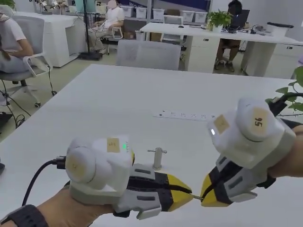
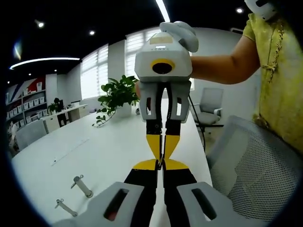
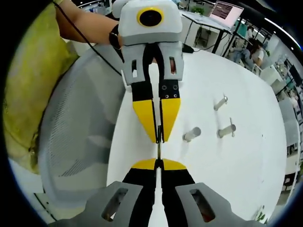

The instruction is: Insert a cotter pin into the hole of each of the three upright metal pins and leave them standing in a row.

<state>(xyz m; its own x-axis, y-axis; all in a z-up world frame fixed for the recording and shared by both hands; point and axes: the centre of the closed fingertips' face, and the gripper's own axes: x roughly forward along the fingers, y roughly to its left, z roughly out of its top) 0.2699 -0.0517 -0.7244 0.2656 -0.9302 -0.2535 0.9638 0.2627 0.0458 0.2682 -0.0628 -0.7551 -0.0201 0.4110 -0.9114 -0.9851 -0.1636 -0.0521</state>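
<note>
My left gripper (image 1: 188,195) and right gripper (image 1: 203,198) meet tip to tip near the table's front edge. A thin cotter pin (image 3: 158,150) spans the small gap, and both sets of yellow jaws are closed on its ends. In the right gripper view, the right gripper (image 3: 158,164) faces the left gripper (image 3: 158,137). Three metal pins (image 3: 191,134) (image 3: 226,130) (image 3: 220,101) stand on the white table beyond them. One upright metal pin (image 1: 157,158) with a short crosspiece near its top stands just behind the left gripper. Two pins (image 2: 83,185) (image 2: 64,207) appear in the left gripper view.
The white table (image 1: 142,99) has a power strip (image 1: 187,115) set into it farther back. A potted plant (image 1: 293,94) sits at the right edge. A mesh chair (image 3: 75,142) is close behind the person. Desks, chairs and seated people fill the room beyond.
</note>
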